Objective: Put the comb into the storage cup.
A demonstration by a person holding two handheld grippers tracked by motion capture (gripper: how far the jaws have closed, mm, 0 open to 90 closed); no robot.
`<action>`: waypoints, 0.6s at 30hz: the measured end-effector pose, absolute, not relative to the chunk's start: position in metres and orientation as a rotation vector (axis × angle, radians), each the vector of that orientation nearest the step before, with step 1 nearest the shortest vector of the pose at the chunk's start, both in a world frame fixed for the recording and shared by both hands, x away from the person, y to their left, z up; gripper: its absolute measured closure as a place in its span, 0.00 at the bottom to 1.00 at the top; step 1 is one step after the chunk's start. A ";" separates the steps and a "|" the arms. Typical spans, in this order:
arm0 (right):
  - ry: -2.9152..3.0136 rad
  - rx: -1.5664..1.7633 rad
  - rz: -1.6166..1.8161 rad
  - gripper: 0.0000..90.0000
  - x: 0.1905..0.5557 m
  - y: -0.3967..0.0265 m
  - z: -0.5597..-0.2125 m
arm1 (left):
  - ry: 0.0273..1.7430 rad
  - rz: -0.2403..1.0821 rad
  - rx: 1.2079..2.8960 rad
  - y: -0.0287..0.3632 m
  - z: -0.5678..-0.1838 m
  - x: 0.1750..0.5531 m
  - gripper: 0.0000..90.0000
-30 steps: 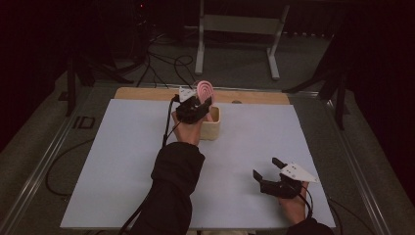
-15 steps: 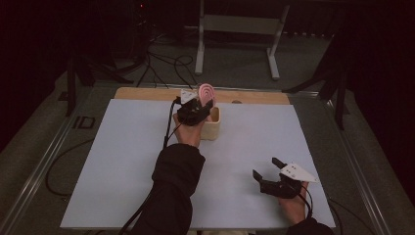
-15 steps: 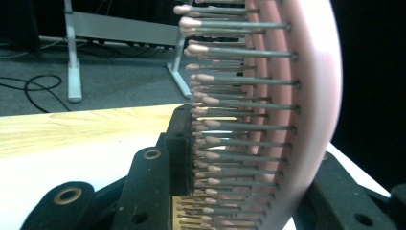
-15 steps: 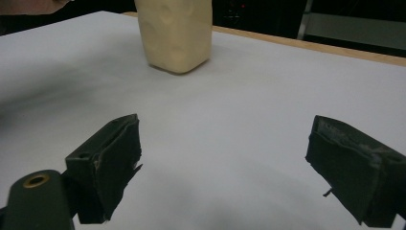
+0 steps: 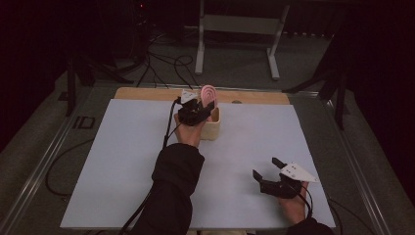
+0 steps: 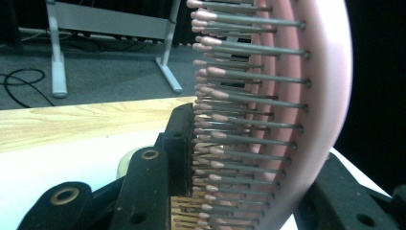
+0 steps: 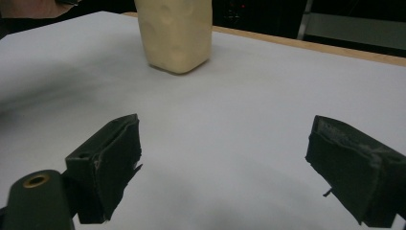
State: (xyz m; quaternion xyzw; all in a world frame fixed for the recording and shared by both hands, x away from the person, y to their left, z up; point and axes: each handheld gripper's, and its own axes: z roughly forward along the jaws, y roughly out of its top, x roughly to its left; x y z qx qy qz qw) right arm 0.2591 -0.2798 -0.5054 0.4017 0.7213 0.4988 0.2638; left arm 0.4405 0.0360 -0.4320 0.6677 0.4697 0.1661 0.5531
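Left forearm stretched forward to the far middle of the table; left gripper (image 5: 201, 108) clamped on a pink hairbrush (image 5: 209, 96), held upright over the cream container (image 5: 212, 128). Right gripper (image 5: 269, 169) rests near the right front edge, jaws wide apart, nothing between them.

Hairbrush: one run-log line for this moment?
left hand-held gripper: shut on pink hairbrush | brush above cream container | right hand-held gripper: open, empty, over white table

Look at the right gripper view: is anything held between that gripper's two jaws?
No: the right gripper stands with its jaws wide apart over the bare white table, and the cream container sits farther off.
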 end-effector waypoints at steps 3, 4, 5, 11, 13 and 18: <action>1.950 1.086 1.348 0.12 0.259 -0.280 -0.505 | 1.104 0.375 1.581 0.037 -0.433 0.442 0.70; 1.951 1.083 1.348 0.12 0.259 -0.279 -0.506 | 1.101 0.367 1.583 0.037 -0.434 0.442 0.69; 1.951 1.083 1.346 0.12 0.259 -0.279 -0.505 | 1.100 0.366 1.583 0.038 -0.434 0.442 0.69; 1.952 1.082 1.348 0.12 0.259 -0.279 -0.505 | 1.100 0.342 1.587 0.039 -0.433 0.445 0.69; 1.953 1.082 1.347 0.12 0.259 -0.279 -0.506 | 1.105 0.337 1.585 0.040 -0.433 0.446 0.69; 1.951 1.085 1.347 0.12 0.259 -0.279 -0.506 | 1.107 0.330 1.586 0.042 -0.433 0.448 0.69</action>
